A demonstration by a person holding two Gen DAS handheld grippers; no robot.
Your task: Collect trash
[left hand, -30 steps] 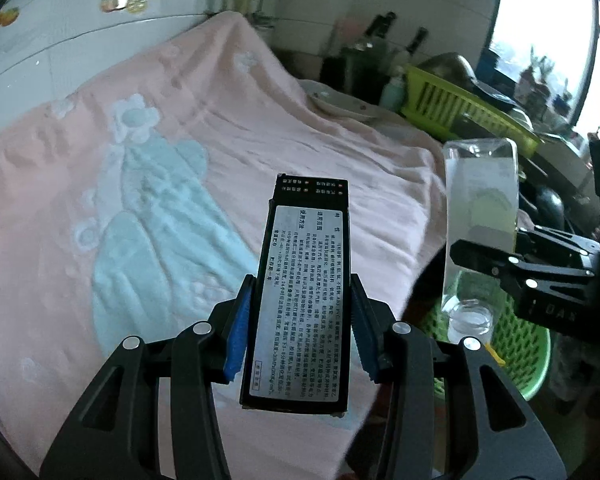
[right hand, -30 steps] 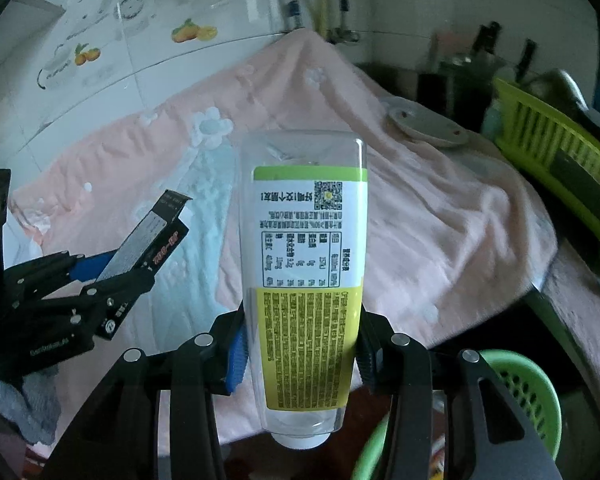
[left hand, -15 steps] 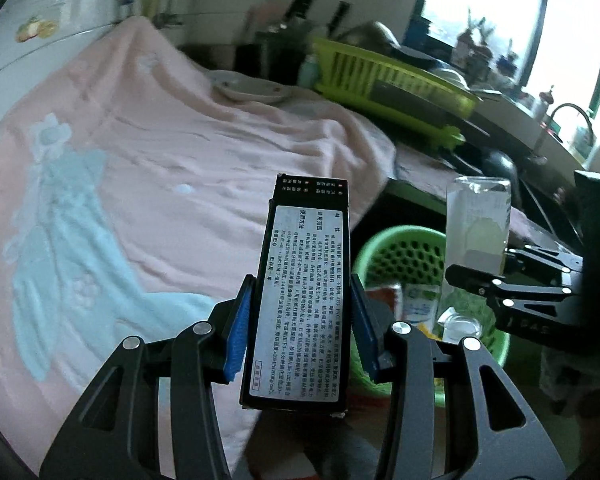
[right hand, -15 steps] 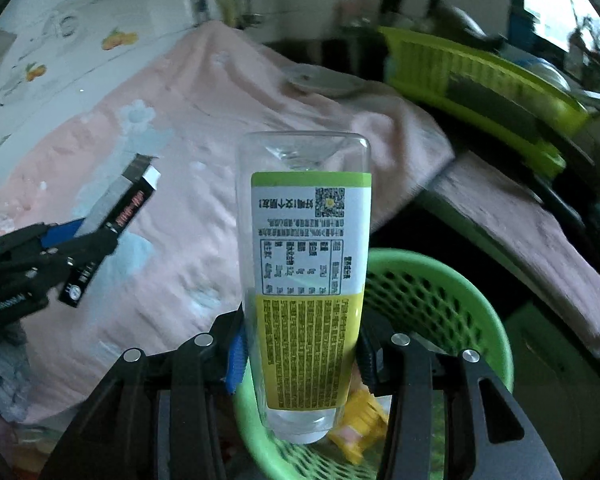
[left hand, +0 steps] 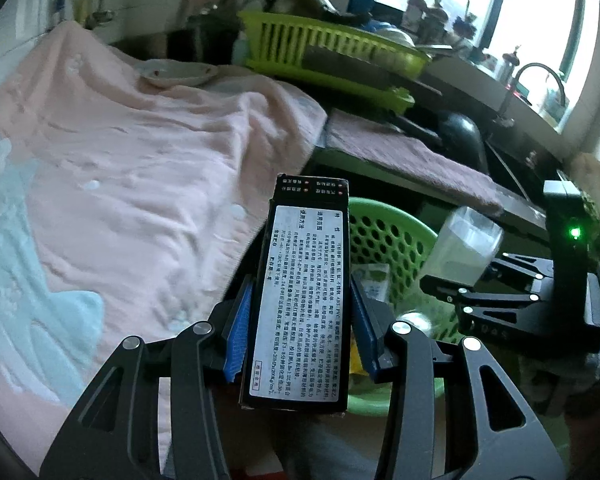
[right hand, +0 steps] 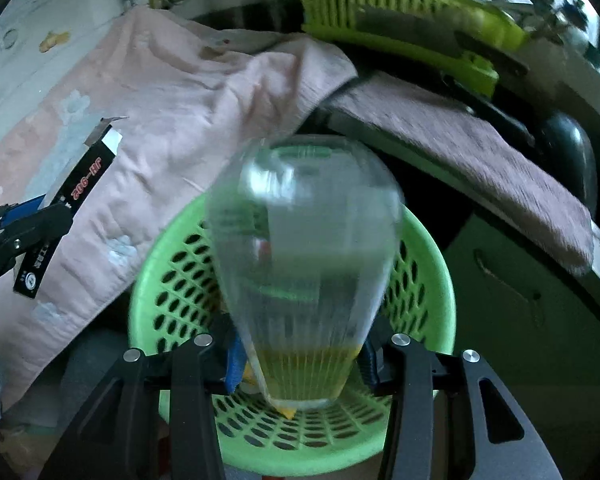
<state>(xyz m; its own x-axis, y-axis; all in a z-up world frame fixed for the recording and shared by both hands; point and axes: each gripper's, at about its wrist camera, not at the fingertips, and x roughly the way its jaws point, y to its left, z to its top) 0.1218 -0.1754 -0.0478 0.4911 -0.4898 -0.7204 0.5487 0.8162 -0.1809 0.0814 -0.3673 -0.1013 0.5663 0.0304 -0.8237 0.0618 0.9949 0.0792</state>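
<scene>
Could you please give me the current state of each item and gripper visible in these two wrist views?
Black rectangular cardboard box: upright, clamped in the left gripper, beside the basket.
Clear plastic tube with yellow-green label: blurred, tilted over the basket, between the right gripper fingers.
Green perforated plastic basket: open, some trash inside.
Pink flowered blanket: spread, rumpled.

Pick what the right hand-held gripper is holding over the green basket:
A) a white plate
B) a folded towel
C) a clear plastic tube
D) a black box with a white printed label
C: the right hand-held gripper holds a clear plastic tube, blurred, directly above the green basket; the black box is in the left hand-held gripper.
</scene>
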